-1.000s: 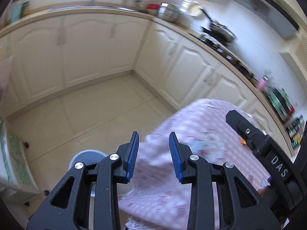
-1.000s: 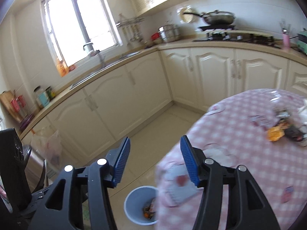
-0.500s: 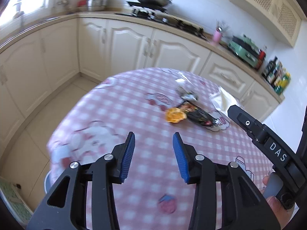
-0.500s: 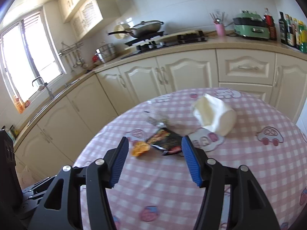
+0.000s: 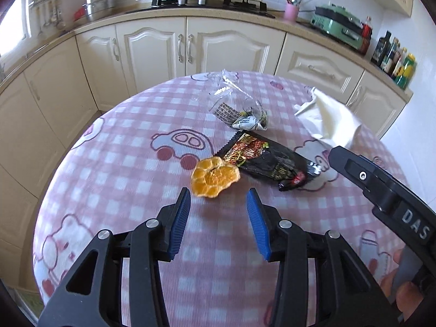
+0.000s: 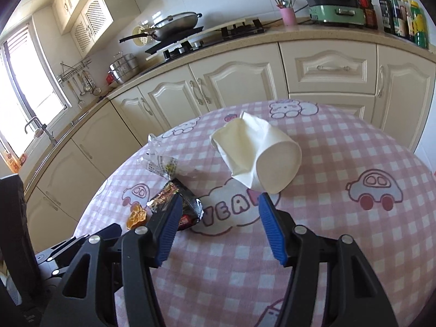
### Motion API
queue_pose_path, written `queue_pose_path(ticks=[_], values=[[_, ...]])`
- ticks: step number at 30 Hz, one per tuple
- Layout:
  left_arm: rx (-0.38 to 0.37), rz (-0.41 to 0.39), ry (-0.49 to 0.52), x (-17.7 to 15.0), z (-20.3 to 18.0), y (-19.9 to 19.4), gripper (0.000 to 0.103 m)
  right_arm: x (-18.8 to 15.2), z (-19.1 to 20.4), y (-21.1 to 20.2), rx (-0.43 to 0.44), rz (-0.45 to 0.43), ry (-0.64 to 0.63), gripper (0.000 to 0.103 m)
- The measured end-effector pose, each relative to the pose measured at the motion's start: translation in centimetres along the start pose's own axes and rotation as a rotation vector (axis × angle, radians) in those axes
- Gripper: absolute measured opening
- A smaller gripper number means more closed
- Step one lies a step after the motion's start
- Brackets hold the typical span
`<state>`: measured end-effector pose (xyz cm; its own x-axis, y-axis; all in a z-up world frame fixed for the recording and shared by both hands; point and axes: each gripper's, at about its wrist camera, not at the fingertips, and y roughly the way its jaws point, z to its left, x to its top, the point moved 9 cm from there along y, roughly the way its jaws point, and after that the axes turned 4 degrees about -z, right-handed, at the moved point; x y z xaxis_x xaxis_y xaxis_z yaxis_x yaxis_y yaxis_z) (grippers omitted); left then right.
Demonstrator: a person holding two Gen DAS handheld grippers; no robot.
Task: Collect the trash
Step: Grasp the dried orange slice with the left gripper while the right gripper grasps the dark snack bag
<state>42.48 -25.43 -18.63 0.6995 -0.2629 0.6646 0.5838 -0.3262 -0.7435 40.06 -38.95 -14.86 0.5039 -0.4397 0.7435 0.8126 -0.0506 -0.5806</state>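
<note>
On the round table with a pink checked cloth [image 5: 130, 179] lie an orange peel [image 5: 214, 177], a black snack wrapper [image 5: 269, 160], a clear crumpled wrapper [image 5: 239, 111] and a white paper cup with tissue [image 5: 329, 120]. My left gripper [image 5: 219, 199] is open and empty, just short of the peel. My right gripper [image 6: 219, 207] is open and empty, just short of the white cup [image 6: 261, 155]; the black wrapper [image 6: 177, 201] and peel [image 6: 137, 215] lie to its left. The right gripper's body shows in the left wrist view [image 5: 381, 190].
Cream kitchen cabinets [image 5: 190, 46] run behind the table, with a hob and wok [image 6: 174, 24], a pink utensil cup [image 6: 288, 16], a green appliance [image 6: 336, 8] and bottles [image 6: 403, 5] on the counter. A sink and window are at the left [image 6: 32, 125].
Both grippers swung from the floor and bin side up over the table and came closer to the trash. Both stay open and empty.
</note>
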Motion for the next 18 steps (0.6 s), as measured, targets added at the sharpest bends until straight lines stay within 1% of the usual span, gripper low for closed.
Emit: queue_pose_path(ticks=[3, 5, 7, 9, 11, 14, 18], values=[[0.005, -0.001, 0.002, 0.3, 0.2, 0.7, 0.040, -0.3, 0.1, 1.0, 0.012, 0.030, 0.009, 0.058], [0.001, -0.004, 0.002, 0.6, 0.4, 0.8, 0.036, -0.5, 0.3, 1.7, 0.042, 0.052, 0.031, 0.058], [-0.010, -0.010, -0.008, 0.8, 0.6, 0.9, 0.035, -0.8, 0.7, 2.6, 0.078, 0.084, 0.057, 0.058], [-0.014, -0.018, -0.012, 0.6, 0.8, 0.7, 0.034, -0.8, 1.0, 3.2, 0.092, 0.099, 0.073, 0.058], [-0.020, -0.031, -0.041, 0.6, 1.3, 0.3, 0.034, -0.8, 1.5, 3.6, 0.086, 0.099, 0.057, 0.058], [-0.028, -0.056, -0.075, 0.6, 2.4, -0.8, 0.034, -0.9, 2.7, 4.0, 0.100, 0.111, 0.044, 0.058], [-0.025, -0.076, -0.105, 0.3, 3.7, -2.2, 0.034, -1.1, 3.8, 4.6, 0.078, 0.116, -0.015, 0.058]])
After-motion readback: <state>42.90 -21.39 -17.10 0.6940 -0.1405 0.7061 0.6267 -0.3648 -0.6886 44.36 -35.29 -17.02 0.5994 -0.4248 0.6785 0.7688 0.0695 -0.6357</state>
